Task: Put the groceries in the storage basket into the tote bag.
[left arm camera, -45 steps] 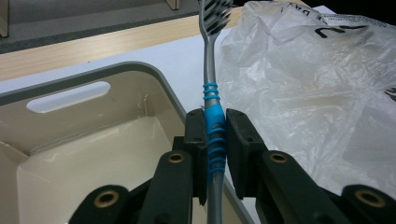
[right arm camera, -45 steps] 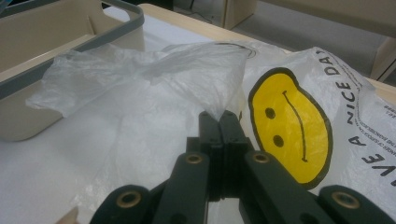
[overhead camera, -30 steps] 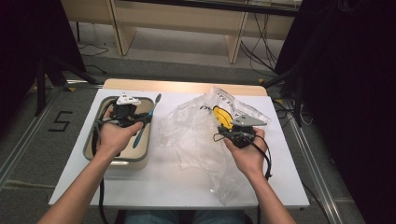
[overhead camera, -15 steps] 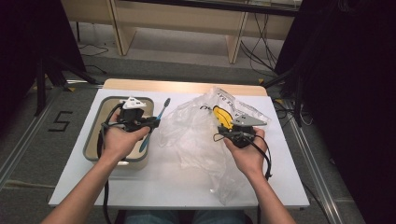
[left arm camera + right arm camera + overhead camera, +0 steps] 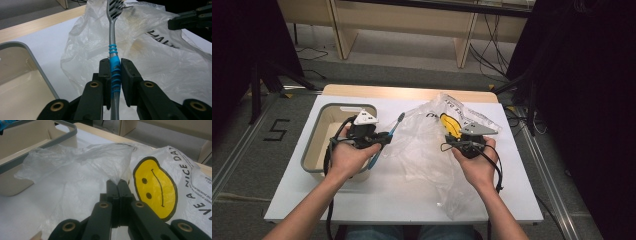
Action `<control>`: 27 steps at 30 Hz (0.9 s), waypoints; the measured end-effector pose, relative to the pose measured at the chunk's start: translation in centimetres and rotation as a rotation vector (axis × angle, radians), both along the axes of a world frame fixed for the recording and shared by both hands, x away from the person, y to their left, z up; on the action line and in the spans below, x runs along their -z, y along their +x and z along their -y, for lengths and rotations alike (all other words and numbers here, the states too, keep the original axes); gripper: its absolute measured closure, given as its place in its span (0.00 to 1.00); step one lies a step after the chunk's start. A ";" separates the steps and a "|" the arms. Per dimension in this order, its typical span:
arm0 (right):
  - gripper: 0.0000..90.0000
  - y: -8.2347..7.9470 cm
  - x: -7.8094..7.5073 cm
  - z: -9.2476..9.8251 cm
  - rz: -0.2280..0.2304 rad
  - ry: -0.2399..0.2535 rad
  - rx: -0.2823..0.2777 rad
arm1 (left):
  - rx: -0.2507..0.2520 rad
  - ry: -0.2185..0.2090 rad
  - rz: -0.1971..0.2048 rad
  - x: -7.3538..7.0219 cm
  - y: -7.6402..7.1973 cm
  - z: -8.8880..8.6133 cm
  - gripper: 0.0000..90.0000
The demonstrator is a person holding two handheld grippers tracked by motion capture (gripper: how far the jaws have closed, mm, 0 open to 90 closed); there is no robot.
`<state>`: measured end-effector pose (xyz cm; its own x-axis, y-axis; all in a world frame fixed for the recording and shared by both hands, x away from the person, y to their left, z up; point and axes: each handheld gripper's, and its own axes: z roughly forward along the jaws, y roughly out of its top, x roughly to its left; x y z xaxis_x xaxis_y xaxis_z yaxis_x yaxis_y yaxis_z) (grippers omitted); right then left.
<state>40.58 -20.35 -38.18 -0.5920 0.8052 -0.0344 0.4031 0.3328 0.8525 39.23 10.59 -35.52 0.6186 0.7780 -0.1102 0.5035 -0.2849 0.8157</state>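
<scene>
A blue and grey toothbrush [image 5: 388, 137] [image 5: 113, 58] is clamped by its blue-ribbed handle in my left gripper [image 5: 379, 136] [image 5: 115, 65], head pointing toward the clear plastic bag [image 5: 427, 145] [image 5: 155, 57]. The bag has a yellow smiley face [image 5: 450, 123] [image 5: 155, 186] and lies crumpled on the white table [image 5: 402, 195]. My right gripper [image 5: 454, 145] [image 5: 117, 183] is shut on a pinched edge of the bag and holds that edge raised. The toothbrush hangs just past the tray's right rim, at the bag's left side.
A beige tray with a grey rim [image 5: 314, 145] [image 5: 32, 62] [image 5: 60, 135] sits at the table's left, under my left hand. The table's wooden far edge [image 5: 412, 92] lies behind the bag. Cables trail from both grippers along the forearms.
My left gripper has carried the toothbrush rightward from over the tray to the bag's left side. The right gripper has kept still with the bag edge in it.
</scene>
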 end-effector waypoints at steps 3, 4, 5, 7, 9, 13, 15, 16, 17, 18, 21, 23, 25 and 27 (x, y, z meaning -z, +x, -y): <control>1.00 0.0 0.0 0.0 -0.004 0.000 0.001 | 0.009 0.004 0.000 0.2 -0.2 0.4 0.87; 1.00 0.0 0.0 0.0 -0.001 -0.001 0.000 | 0.013 0.005 -0.004 0.3 -0.3 0.5 0.87; 1.00 0.0 0.0 0.0 -0.003 0.000 0.001 | 0.017 0.002 -0.005 0.3 -0.3 0.6 0.87; 1.00 0.0 0.0 0.0 -0.001 -0.001 0.000 | 0.024 0.006 -0.006 0.4 -0.4 0.8 0.87; 1.00 0.0 0.0 0.0 -0.001 -0.001 0.000 | 0.028 0.008 -0.004 0.6 -0.5 1.0 0.87; 1.00 0.0 0.0 0.0 -0.002 0.000 0.000 | 0.041 0.016 -0.008 0.8 -0.7 1.4 0.87; 1.00 0.0 0.0 0.0 -0.001 0.000 0.000 | 0.046 0.018 -0.010 0.9 -0.8 1.6 0.87; 1.00 0.0 0.0 0.0 -0.001 0.000 0.000 | 0.048 0.022 -0.011 1.0 -0.9 1.7 0.87; 1.00 0.0 0.0 0.0 -0.001 -0.001 0.000 | 0.053 0.024 -0.013 1.1 -0.9 1.8 0.87; 1.00 0.0 0.0 0.0 0.001 -0.001 -0.001 | 0.056 0.028 -0.014 1.1 -0.9 1.9 0.87; 1.00 0.0 0.0 0.0 0.001 0.000 -0.001 | 0.063 0.034 -0.018 1.4 -1.0 2.1 0.87; 1.00 0.0 0.0 0.0 0.001 0.001 0.001 | 0.067 0.034 -0.024 1.6 -1.1 2.4 0.87; 1.00 0.0 0.0 0.0 -0.001 0.001 0.000 | 0.071 0.040 -0.027 1.8 -1.1 2.5 0.87; 1.00 0.0 0.0 0.0 -0.001 0.001 0.000 | 0.073 0.041 -0.029 1.9 -1.1 2.7 0.87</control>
